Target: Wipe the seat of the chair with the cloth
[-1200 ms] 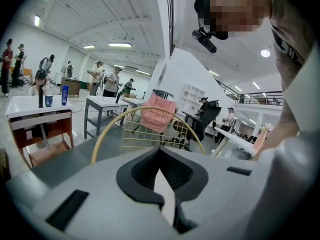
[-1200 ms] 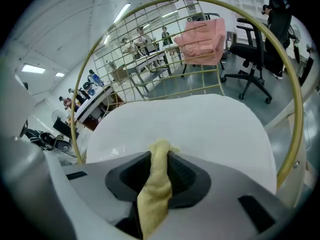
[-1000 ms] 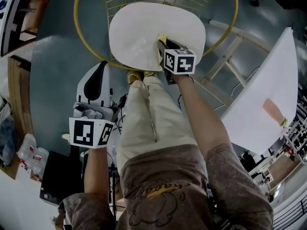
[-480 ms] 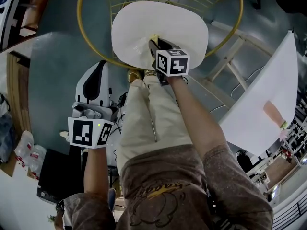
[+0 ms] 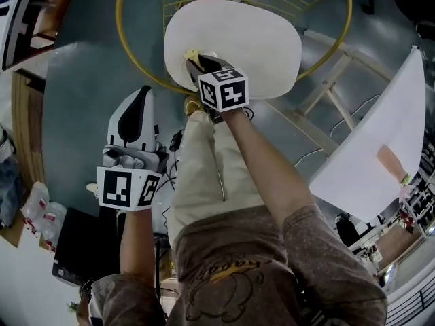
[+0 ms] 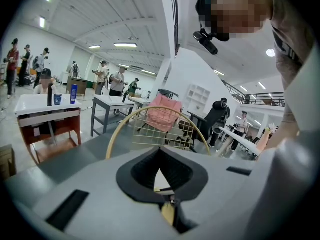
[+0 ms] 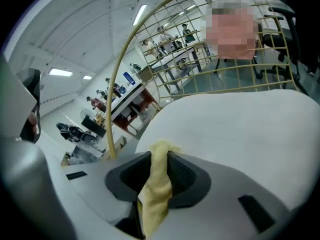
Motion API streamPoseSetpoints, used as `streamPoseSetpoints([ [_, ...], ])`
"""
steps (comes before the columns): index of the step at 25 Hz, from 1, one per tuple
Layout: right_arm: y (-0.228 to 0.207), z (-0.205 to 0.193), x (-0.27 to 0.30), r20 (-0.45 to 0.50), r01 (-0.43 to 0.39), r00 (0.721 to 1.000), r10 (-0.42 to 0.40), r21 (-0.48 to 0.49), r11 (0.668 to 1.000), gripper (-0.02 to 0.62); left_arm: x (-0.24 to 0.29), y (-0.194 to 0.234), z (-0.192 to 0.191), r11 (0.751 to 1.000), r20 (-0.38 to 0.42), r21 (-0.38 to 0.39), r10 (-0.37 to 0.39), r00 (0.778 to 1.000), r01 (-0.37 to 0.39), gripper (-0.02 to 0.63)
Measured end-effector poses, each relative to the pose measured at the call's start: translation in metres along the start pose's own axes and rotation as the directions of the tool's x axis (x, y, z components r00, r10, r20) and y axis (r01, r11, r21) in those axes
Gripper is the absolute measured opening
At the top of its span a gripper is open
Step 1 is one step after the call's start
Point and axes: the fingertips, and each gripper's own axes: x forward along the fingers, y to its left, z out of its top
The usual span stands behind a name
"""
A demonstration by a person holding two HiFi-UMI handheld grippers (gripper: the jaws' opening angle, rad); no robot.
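The chair's white padded seat (image 5: 245, 39) sits inside a gold wire frame (image 5: 132, 60). My right gripper (image 5: 197, 63) is shut on a yellow cloth (image 5: 192, 55), pressing it on the seat's front left part. In the right gripper view the yellow cloth (image 7: 156, 184) hangs pinched between the jaws, with the white seat (image 7: 240, 134) just beyond. My left gripper (image 5: 136, 111) hangs low on the left, off the chair, jaws shut with nothing held; in its own view the left gripper (image 6: 162, 184) points toward the chair's gold frame (image 6: 150, 129).
A person's legs in beige trousers (image 5: 204, 175) stand right in front of the chair. A white board (image 5: 380, 141) leans at right over a pale wooden frame (image 5: 326, 94). A wooden edge (image 5: 24, 114) and bottles (image 5: 34, 212) lie at left. Tables and people fill the room behind.
My right gripper slid the yellow cloth leftward across the seat's front, from its middle toward the left edge. The left gripper stayed where it was.
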Motion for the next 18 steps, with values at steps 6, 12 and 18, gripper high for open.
streamPoseSetpoints([
  [6,0.022,0.000,0.005,0.002,-0.061,0.998,0.061,-0.006,0.998,0.114,-0.002,0.001,0.000,1.000,0.006,-0.005,0.005,1.000,-0.005,0.003],
  [12,0.034,-0.001,-0.002,0.020,-0.103,0.994,0.103,-0.010,0.995,0.114,-0.003,0.001,-0.002,1.000,0.002,-0.003,-0.001,1.000,0.001,0.003],
  [18,0.014,-0.010,-0.027,0.031,-0.079,0.996,0.080,-0.036,0.996,0.113,0.000,-0.005,-0.001,1.000,0.003,0.002,-0.020,1.000,0.020,0.003],
])
